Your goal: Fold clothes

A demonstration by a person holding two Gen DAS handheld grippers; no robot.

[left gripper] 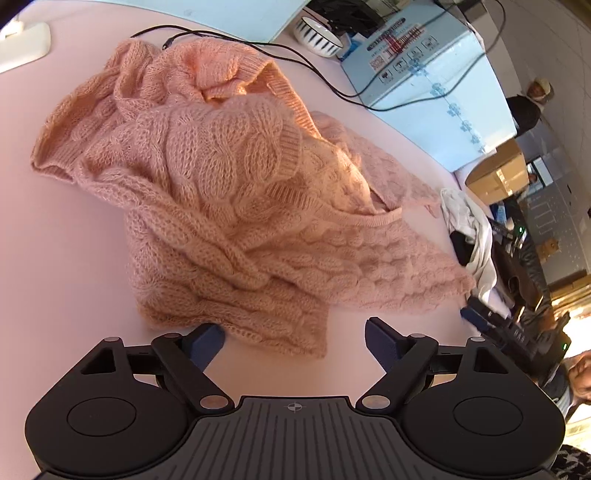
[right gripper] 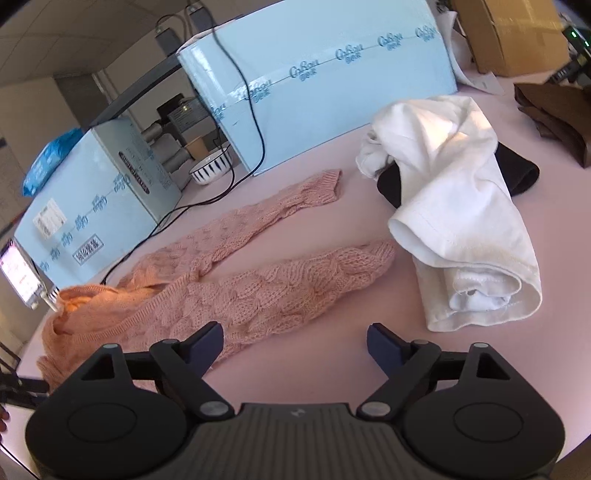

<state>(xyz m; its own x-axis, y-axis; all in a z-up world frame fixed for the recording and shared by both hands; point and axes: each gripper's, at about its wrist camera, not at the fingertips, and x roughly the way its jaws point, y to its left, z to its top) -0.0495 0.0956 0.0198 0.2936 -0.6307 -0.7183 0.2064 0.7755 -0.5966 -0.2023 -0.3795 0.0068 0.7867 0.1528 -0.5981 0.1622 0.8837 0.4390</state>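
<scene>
A pink cable-knit sweater [left gripper: 229, 192] lies crumpled in a heap on the pale pink table [left gripper: 74, 258]. My left gripper [left gripper: 294, 339] stands open just in front of the heap's near hem, with the hem's corner lying between the jaws and no pad pressing on it. In the right wrist view the same sweater [right gripper: 236, 284] stretches its two sleeves toward the far right. My right gripper [right gripper: 295, 341] is open over the table beside the near sleeve, its left fingertip [right gripper: 207, 341] at the knit's edge.
A rumpled white garment [right gripper: 454, 221] over a black one [right gripper: 517, 173] lies right of the sleeves, brown cloth [right gripper: 554, 114] beyond. Light blue boxes [right gripper: 317, 96], a striped bowl [right gripper: 210, 168], black cables [right gripper: 255, 110] and a cardboard box [right gripper: 513, 33] line the far edge.
</scene>
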